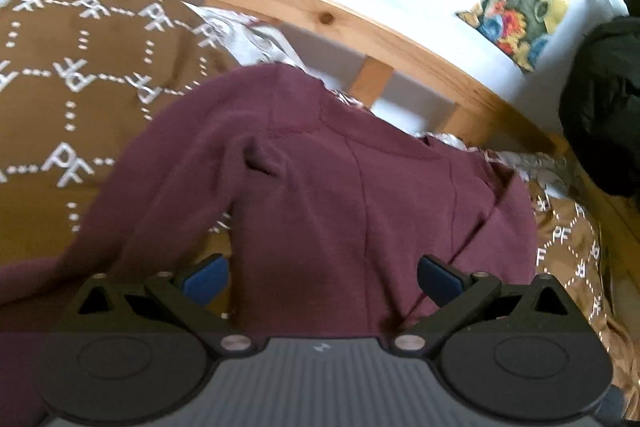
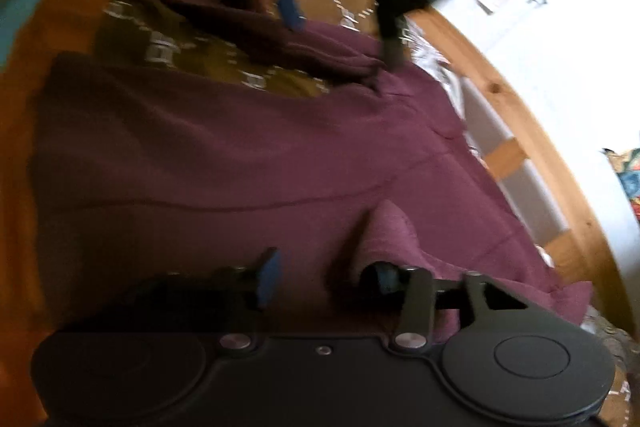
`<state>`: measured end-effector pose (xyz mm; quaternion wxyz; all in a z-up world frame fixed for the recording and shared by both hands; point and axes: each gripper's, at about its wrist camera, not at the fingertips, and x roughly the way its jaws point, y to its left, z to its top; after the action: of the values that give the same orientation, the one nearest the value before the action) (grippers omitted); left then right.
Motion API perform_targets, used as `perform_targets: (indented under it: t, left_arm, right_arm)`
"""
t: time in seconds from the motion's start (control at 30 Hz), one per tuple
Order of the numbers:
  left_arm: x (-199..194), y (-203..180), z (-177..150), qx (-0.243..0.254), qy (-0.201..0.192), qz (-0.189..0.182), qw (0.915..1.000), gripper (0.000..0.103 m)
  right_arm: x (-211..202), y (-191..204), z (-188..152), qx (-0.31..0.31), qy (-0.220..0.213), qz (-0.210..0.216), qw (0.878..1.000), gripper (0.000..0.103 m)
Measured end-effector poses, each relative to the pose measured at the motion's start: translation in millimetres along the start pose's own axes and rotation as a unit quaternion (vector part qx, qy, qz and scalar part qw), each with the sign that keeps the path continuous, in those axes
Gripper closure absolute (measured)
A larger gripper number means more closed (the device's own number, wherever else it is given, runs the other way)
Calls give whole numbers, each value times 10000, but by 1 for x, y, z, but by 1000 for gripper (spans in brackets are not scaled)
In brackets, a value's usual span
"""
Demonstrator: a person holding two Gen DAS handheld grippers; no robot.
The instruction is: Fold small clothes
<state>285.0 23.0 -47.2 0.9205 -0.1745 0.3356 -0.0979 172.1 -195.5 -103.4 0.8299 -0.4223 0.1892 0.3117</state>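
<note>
One soft maroon garment (image 1: 360, 187) – rumpled; brown patterned bedspread (image 1: 60, 107) beneath.

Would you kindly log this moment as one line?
stage: folding | item: maroon garment on brown patterned cover | left gripper: jaws open | right gripper: jaws open

The maroon garment (image 2: 248, 155) lies spread over a brown patterned blanket (image 2: 192, 59), filling most of the view. The right tool (image 2: 324, 277) sits low over the garment, its jaws parted, with a raised peak of maroon cloth just by its right finger. Beyond the garment's far edge, the left tool (image 2: 340, 27), blurred, reaches down to the cloth. A wooden bed rail (image 2: 532, 131) curves along the garment's right side.
</note>
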Motion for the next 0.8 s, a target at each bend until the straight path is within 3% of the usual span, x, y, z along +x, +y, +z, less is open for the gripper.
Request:
perform_targets:
  t: [0.1,0.17,0.2,0.3,0.43,0.47,0.5,0.53,0.6,0.7,0.77,0.8]
  left_arm:
    - [11,0,-5,23,195,83,9998,1]
    - [14,1,-7,15,326,100,9994,1]
    - [14,1,-9,29,349,109,9993,1]
    - [10,0,-10,80,301,122,9994,1]
    - [9,-1,-9,75,301,136,9994,1]
    - [9,0,-9,71,300,148,9994,1]
    - [8,0,-9,67,287,165,9994,1]
    - [7,0,-9,61,273,182,9994,1]
    - [5,1,-7,39,227,213,9995,1]
    - [2,3,-6,-20,181,230,9996,0]
    - [2,4,-6,-62,184,223,9996,0]
    - [1,4,-6,-75,190,218,9996,0]
  right_arm:
    - [-11,13,2,-402,-120,-64,9991,35]
    - [-5,24,3,-830,115,-223,9962,29]
    - [-1,22,4,-721,225,-219,9969,29]
    - [7,-13,6,767,534,102,9956,28]
    - [2,-55,-1,2682,348,469,9616,30]
    - [2,-59,0,2919,235,495,9549,36]
    - [1,-59,2,2983,125,428,9534,48]
    - [2,-55,6,2841,45,295,9583,56]
    - [1,-36,13,2051,-30,-49,9787,80]
    - [-1,3,23,290,-176,-274,9990,83]
    - [-3,23,23,-547,-148,-211,9982,84]
    - [-3,26,24,-619,-112,-94,9980,77]
